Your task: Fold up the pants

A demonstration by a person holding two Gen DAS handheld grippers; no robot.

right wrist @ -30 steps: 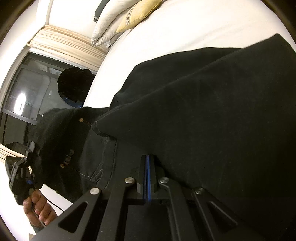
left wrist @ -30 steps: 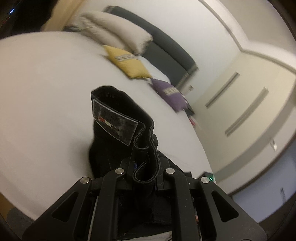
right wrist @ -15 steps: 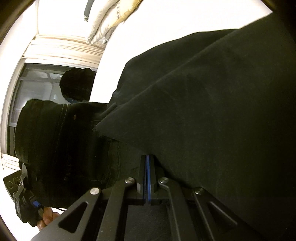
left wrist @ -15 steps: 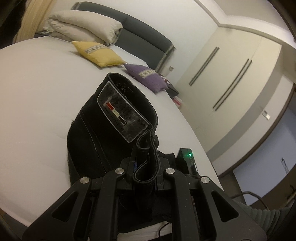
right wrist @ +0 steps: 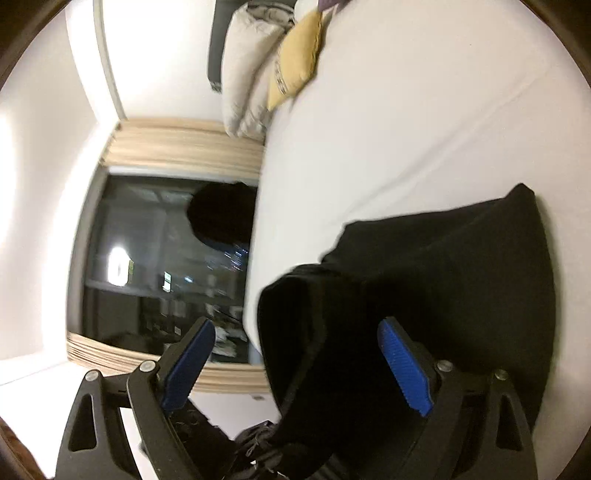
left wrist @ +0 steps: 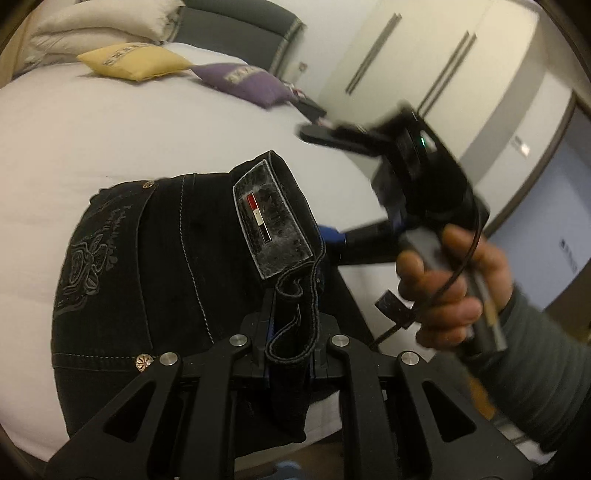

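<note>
The black denim pants [left wrist: 155, 266] lie folded on the white-sheeted bed [left wrist: 92, 122], near its close edge, the back pocket with pale embroidery facing up and a grey waistband patch carrying a small red, white and black stripe standing up toward the left wrist camera. The left claw [left wrist: 290, 343] is pressed together on the waistband of these pants, a thick fold of stitched denim pinched between its fingers. To the right in that view the person's right hand [left wrist: 454, 291], in a grey sleeve, grips the handle of the right claw [right wrist: 299, 354], which is raised above the bed edge beside the pants. The right claw's jaws have just been opening and now stand spread wide, their blue ribbed pads [right wrist: 404, 369] apart; the dark cloth shows between and behind them, but neither pad presses on it. At the far end of the bed lie a yellow square cushion [left wrist: 133, 64], a purple cushion [left wrist: 243, 83] and stacked white pillows [left wrist: 99, 20] against a dark grey headboard [left wrist: 243, 33]. A dark window with beige curtains [right wrist: 159, 251] sits left of the bed in the right wrist view.
</note>
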